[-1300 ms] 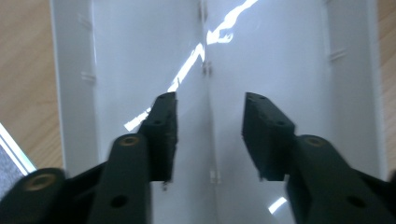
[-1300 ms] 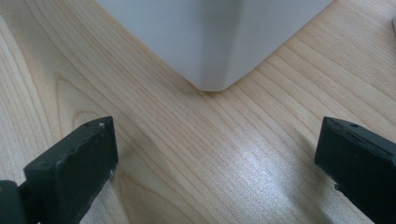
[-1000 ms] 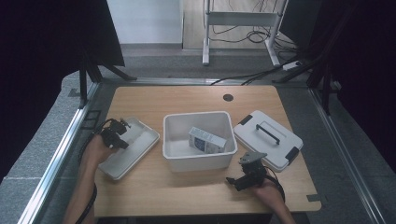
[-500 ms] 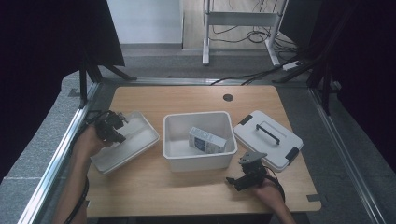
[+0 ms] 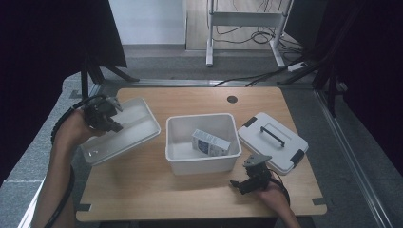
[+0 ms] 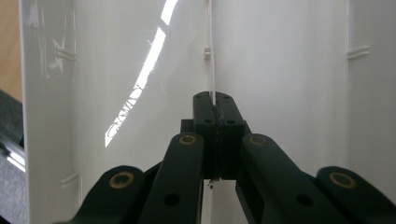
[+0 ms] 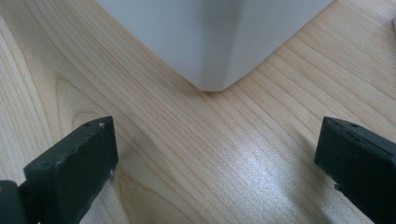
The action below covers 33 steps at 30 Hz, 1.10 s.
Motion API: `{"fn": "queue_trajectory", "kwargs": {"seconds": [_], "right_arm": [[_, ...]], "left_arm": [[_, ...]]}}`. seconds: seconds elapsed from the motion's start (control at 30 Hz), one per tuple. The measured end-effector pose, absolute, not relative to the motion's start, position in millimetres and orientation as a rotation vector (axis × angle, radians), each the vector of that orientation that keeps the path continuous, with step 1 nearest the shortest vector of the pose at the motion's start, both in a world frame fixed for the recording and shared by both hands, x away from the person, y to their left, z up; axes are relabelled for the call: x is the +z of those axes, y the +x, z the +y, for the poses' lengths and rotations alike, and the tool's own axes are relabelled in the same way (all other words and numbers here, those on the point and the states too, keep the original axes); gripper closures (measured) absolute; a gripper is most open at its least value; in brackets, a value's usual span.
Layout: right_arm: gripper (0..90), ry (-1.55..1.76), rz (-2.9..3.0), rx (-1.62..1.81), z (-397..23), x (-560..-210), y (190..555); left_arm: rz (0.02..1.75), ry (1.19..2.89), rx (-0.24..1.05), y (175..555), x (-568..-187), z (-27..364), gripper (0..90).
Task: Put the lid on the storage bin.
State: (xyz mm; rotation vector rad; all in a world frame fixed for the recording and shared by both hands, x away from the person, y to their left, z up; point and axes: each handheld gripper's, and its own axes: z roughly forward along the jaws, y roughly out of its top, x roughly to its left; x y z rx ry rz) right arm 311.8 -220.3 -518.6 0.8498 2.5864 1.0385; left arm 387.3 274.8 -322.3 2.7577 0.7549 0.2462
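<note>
My left gripper [image 5: 108,122] is shut on the rim of a clear shallow plastic tray [image 5: 130,128], holding it tilted above the table's left side. In the left gripper view the jaws are pressed together on the tray's thin edge [image 6: 213,70]. A white open bin [image 5: 173,147] stands in the middle of the table with a small blue-and-white carton [image 5: 209,141] inside. My right gripper [image 5: 242,183] rests low near the front edge, open, facing the bin's near right corner [image 7: 212,56] with bare wood between its fingers.
A white lid with a dark handle [image 5: 273,140] and black clips lies right of the bin. The wooden table [image 5: 142,190] has a round cable hole [image 5: 232,99] at the back. A metal frame and cables stand beyond the table.
My left gripper has lifted the clear tray off the table and drawn it up and to the left, tilting it. The right gripper has stayed put.
</note>
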Motion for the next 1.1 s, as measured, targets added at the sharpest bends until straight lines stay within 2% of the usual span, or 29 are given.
{"fn": "queue_trajectory", "kwargs": {"seconds": [0.33,0.63,1.1], "right_arm": [[0.0,0.849,2.587,1.039,-220.3,-518.6,311.8],[0.0,0.854,2.586,1.04,-220.2,-518.6,311.6],[0.0,0.848,2.584,1.04,-220.3,-518.7,311.9]], "left_arm": [[0.541,2.779,0.211,397.1,-304.4,210.3,89.4],[0.4,2.815,0.136,414.0,-315.6,151.1,89.4],[0.124,2.836,0.109,426.5,-328.7,61.4,89.4]]}}
